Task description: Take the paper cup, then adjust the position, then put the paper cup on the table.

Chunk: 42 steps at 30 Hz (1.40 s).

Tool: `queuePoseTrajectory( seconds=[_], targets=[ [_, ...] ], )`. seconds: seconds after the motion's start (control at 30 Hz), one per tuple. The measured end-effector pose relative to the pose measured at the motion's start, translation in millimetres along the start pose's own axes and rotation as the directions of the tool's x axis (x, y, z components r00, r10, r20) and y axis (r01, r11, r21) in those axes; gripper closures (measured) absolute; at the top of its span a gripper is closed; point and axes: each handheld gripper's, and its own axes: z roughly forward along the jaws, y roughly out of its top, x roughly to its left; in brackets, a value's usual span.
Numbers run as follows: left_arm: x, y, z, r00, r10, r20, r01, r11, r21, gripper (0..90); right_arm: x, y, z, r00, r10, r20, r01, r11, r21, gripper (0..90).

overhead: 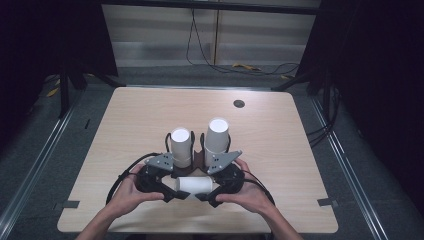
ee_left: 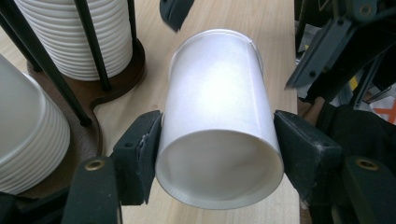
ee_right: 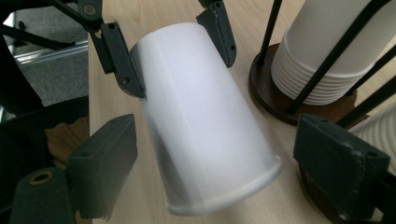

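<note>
- High view: a white paper cup (overhead: 196, 184) lies on its side at lower centre of the frame, between the left gripper (overhead: 167, 189) and the right gripper (overhead: 209, 192), just above the desk (overhead: 280, 150).
- Left gripper view: left gripper (ee_left: 217, 144) jaws are closed on the cup (ee_left: 217, 116) near its open mouth, pads pressing both sides; the mouth faces the camera at bottom centre.
- Right gripper view: right gripper (ee_right: 212, 154) jaws stand spread either side of the cup's (ee_right: 201, 116) rim end, with a gap on both sides, not pressing; the cup runs from upper left to lower centre.
- Same view: the left gripper's jaws clamp the cup at the upper part of the frame.
- Two stacks of white cups (overhead: 181, 146) (overhead: 217, 135) stand upright in a dark wire-post holder (ee_left: 100, 93) just behind the grippers, centre of the high view.
- Hands grip both grippers from the bottom edge.
</note>
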Motion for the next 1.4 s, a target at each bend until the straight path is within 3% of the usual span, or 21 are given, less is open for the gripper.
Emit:
queuePoseTrajectory(
  seconds=[0.23, 0.5, 0.77, 1.17, 1.33, 1.37, 1.4],
  targets=[
    [1.1, -5.0, -4.8, 0.9999, 0.009, -0.015, -0.009, 0.9996, -0.027, 34.5, -3.2, -5.7, -12.6, 0.9986, 0.041, 0.032, -0.039, 0.998, -0.054, 13.4],
    [1.3, -7.6, -11.9, 0.9992, 0.003, -0.039, -0.007, 0.9952, -0.098, 34.5, -6.8, -17.1, -27.3, 0.9947, 0.088, 0.053, -0.081, 0.988, -0.129, 13.4],
    [0.8, -9.9, -12.6, 0.9993, 0.005, -0.037, -0.01, 0.9912, -0.132, 34.5, -9.1, -25.8, -30.4, 0.9919, 0.121, 0.039, -0.113, 0.982, -0.151, 13.4],
    [-0.9, -9.6, -21.4, 0.9997, 0.003, -0.026, -0.009, 0.9747, -0.223, 34.5, -10.6, -34.0, -31.6, 0.9904, 0.136, -0.027, -0.138, 0.968, -0.211, 13.3],
    [-2.1, -8.7, -24.3, 0.9998, 0.003, -0.021, -0.009, 0.9687, -0.248, 34.4, -10.0, -35.0, -30.1, 0.9913, 0.126, -0.04, -0.131, 0.966, -0.221, 13.3],
    [-2.9, -8.6, -24.7, 0.9997, -0.003, -0.023, -0.003, 0.9638, -0.266, 34.5, -9.6, -35.2, -29.3, 0.9914, 0.123, -0.045, -0.13, 0.965, -0.227, 13.3],
    [-3.1, -8.5, -24.7, 0.9998, 0.004, -0.018, -0.009, 0.966, -0.258, 34.4, -9.5, -35.4, -29.0, 0.9911, 0.124, -0.049, -0.132, 0.965, -0.228, 13.3]
  ],
)
